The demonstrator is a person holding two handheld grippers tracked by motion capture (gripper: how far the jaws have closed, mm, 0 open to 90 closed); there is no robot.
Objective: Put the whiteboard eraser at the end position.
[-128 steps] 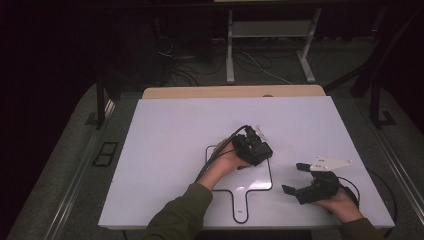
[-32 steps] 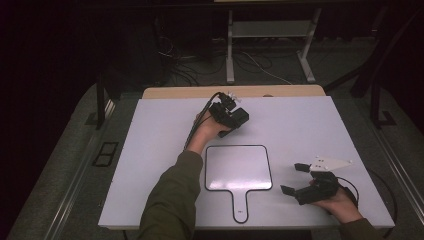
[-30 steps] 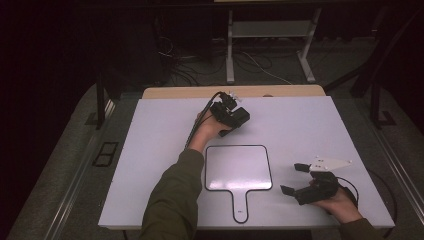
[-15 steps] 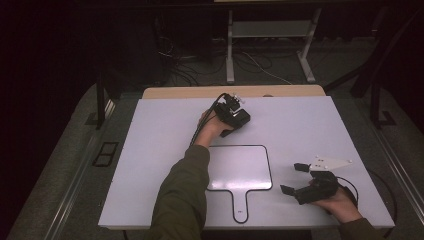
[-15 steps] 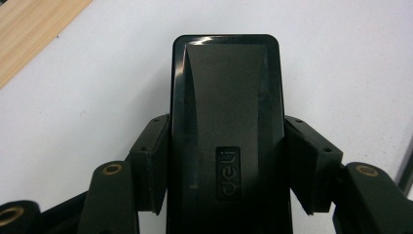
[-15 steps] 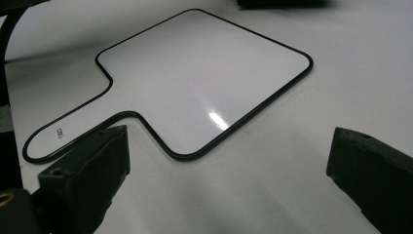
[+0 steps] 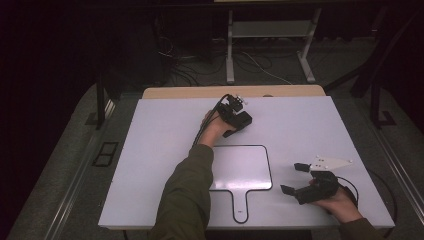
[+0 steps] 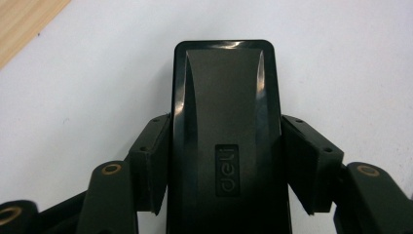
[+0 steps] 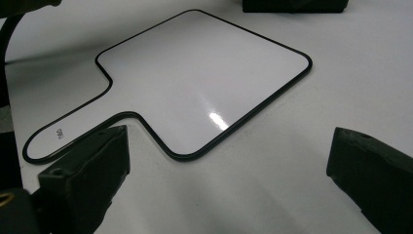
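A black "deli" whiteboard eraser (image 8: pixel 226 112) sits between the jaws of my left gripper (image 8: pixel 229 163), which is shut on its sides. In the high view the left gripper (image 7: pixel 239 117) is at the far middle of the white table, just beyond the small whiteboard (image 7: pixel 242 167). The eraser is low over the table or on it; I cannot tell which. The whiteboard (image 9: pixel 195 73) is a white paddle with a black rim, its handle toward the front edge. My right gripper (image 7: pixel 295 178) rests at the front right, open, to the right of the board's handle. Nothing is between the jaws of the right gripper (image 9: pixel 229 170).
The white table (image 7: pixel 150 150) has a wooden strip (image 7: pixel 230 92) along its far edge, close behind the left gripper. A sleeved left forearm (image 7: pixel 192 190) crosses the board's left side. Metal stand legs (image 7: pixel 270 30) and cables lie on the floor beyond.
My left gripper, holding the eraser, went from over the whiteboard to the table's far middle, then drifted slightly right and nearer in the last second. The right gripper stayed put.
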